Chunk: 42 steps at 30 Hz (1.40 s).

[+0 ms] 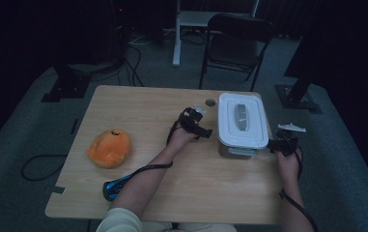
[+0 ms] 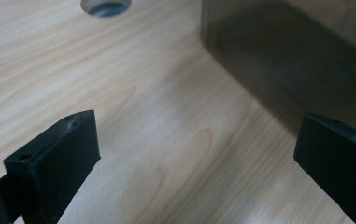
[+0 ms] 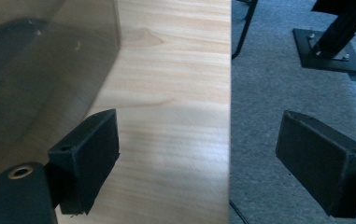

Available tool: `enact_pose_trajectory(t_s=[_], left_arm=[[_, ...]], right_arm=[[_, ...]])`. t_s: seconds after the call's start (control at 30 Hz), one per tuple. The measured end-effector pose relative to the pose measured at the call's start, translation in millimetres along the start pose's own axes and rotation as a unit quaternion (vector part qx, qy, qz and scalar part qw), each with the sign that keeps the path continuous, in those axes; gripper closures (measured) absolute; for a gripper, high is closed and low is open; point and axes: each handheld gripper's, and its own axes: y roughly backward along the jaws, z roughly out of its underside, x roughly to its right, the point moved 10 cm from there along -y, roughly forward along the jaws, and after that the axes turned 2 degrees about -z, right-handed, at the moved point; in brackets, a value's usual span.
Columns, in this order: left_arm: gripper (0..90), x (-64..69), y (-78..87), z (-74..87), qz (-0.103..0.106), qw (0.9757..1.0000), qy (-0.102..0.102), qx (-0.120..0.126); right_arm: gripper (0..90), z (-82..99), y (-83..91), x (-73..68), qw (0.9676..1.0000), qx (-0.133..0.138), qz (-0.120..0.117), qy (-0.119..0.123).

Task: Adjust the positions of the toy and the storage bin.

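Lidded box [image 1: 243, 124] sits between both open grippers — seemingly untouched.

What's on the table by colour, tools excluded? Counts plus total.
White-lidded container: 1
Orange soft toy: 1
Blue object at the near table edge, kind too dark to tell: 1
Total: 3

Both tools flank the container, jaws open: left tool, right tool.
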Motion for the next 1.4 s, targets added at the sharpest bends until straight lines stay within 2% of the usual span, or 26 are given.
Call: enact_pose_trajectory(t_s=[0.03, 0.23, 0.3, 0.37, 0.43, 0.5, 0.57, 0.93, 1.4], left_arm=[[0.9, 0.8, -0.9, -2.2, 0.0, 1.0, 0.004, 0.003], [0.8, 7.8, -4.3, -8.2, 0.004, 1.0, -0.007, -0.005], [0.8, 12.4, -4.4, -8.7, 0.009, 0.9998, -0.014, -0.009], [0.8, 15.5, -4.0, -10.7, 0.011, 0.9999, -0.012, -0.004], [0.9, 18.9, -5.5, -11.3, 0.008, 0.9997, -0.022, -0.006], [0.9, 18.6, -5.6, -11.4, 0.004, 0.9997, -0.024, -0.005], [0.8, 19.2, -5.6, -9.9, 0.011, 0.9997, -0.02, -0.008], [0.9, 13.2, 3.7, -4.8, 0.005, 0.9997, -0.023, -0.011], [1.1, 4.7, 13.3, 1.1, 0.0, 0.9996, -0.024, -0.014]], right_arm=[[13.0, 0.0, 0.0, 0.0, 1.0, 0.0, 0.0, 0.0], [13.0, -5.5, -7.4, -4.2, 1.0, -0.003, -0.005, -0.007], [13.0, -6.1, -9.5, -8.0, 0.9999, -0.008, -0.008, 0.004], [13.6, -6.6, -9.9, -9.6, 0.9999, -0.008, -0.011, 0.005], [13.6, -6.8, -10.8, -10.7, 0.9998, -0.01, -0.016, 0.003], [13.8, -6.4, -10.9, -11.1, 0.9998, -0.011, -0.017, 0.002], [14.6, -6.2, -10.8, -11.7, 0.9997, -0.012, -0.019, 0.0], [16.4, -5.9, -13.7, -28.6, 0.9985, -0.004, -0.055, 0.0], [20.6, -12.5, -16.2, -44.8, 0.9974, 0.005, -0.072, 0.002]])
